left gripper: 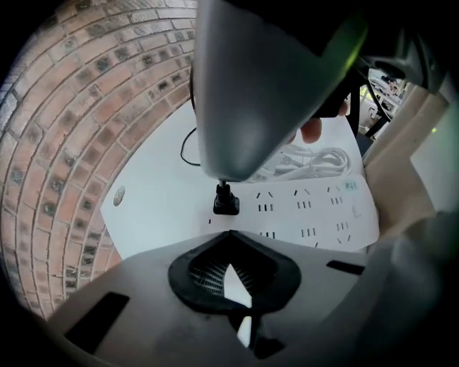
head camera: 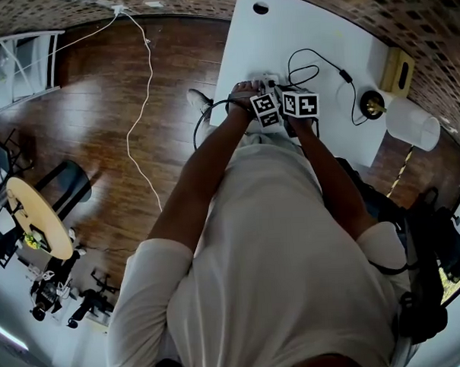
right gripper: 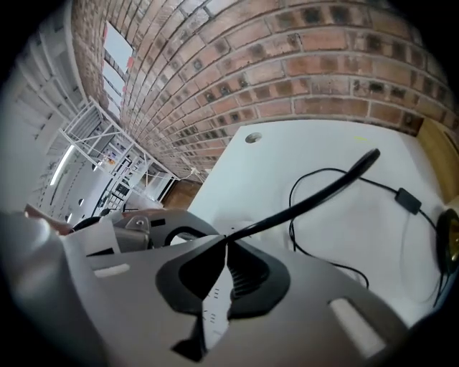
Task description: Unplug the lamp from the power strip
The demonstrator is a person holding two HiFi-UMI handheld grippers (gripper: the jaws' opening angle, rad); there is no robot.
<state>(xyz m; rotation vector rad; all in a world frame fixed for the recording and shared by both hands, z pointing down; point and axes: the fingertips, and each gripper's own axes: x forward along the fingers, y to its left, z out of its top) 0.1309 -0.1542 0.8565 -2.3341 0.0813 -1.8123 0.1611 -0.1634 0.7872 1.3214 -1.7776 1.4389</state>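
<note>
As the right gripper (right gripper: 226, 242) pinches the black cord (right gripper: 315, 194) just above the plug (left gripper: 226, 204), better pull straight out while the closed, empty left gripper (left gripper: 231, 234) steadies the power strip (left gripper: 319, 213)

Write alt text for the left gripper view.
A black plug still sits in the flat white plastic power strip, its cord pinched just above by the grey right hand-held gripper. The left hand-held gripper, jaws together, points at the strip on a white table by a red brick wall.
</note>
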